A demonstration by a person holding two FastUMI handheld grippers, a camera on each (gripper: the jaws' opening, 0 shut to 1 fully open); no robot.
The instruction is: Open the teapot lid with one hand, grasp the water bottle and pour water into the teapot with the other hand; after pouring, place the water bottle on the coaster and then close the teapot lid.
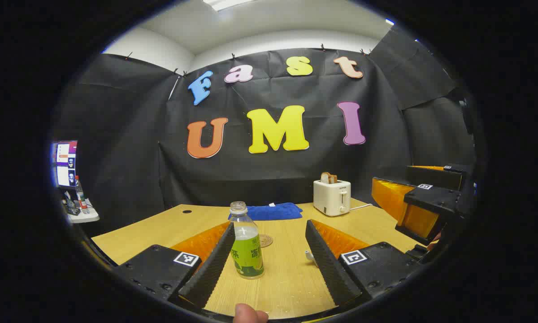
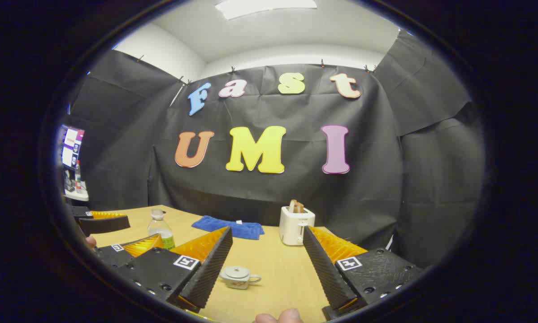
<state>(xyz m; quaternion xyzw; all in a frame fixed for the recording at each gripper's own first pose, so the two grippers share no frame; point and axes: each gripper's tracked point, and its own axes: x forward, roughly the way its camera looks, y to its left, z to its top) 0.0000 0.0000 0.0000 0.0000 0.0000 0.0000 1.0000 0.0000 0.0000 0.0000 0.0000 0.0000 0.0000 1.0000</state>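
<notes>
Closest in the left gripper view, the left gripper point(image 1: 269, 260) hangs just above the wooden table point(image 1: 291, 287) with its fingers spread wide and nothing between the pads. The water bottle point(image 1: 246, 242) stands upright inside that gap, close against the left-hand finger, though whether it touches I cannot tell; it has no cap and a green label. Just behind it lies the round coaster point(image 1: 265, 241), flat on the table. A thumb tip point(image 1: 249, 314) shows at the bottom edge. In the right gripper view, the right gripper point(image 2: 269, 264) is likewise spread open and empty, and the small teapot point(image 2: 238, 277) sits on the table between its fingers, nearer the left-hand one, lid point(image 2: 236, 270) still on and apart from both fingers. Off to the left in that view are the other gripper and the bottle. Farther back, a blue cloth point(image 1: 271, 211) lies on the table, and a white toaster point(image 1: 331, 197) holding toast stands to its right, near the black wall.
</notes>
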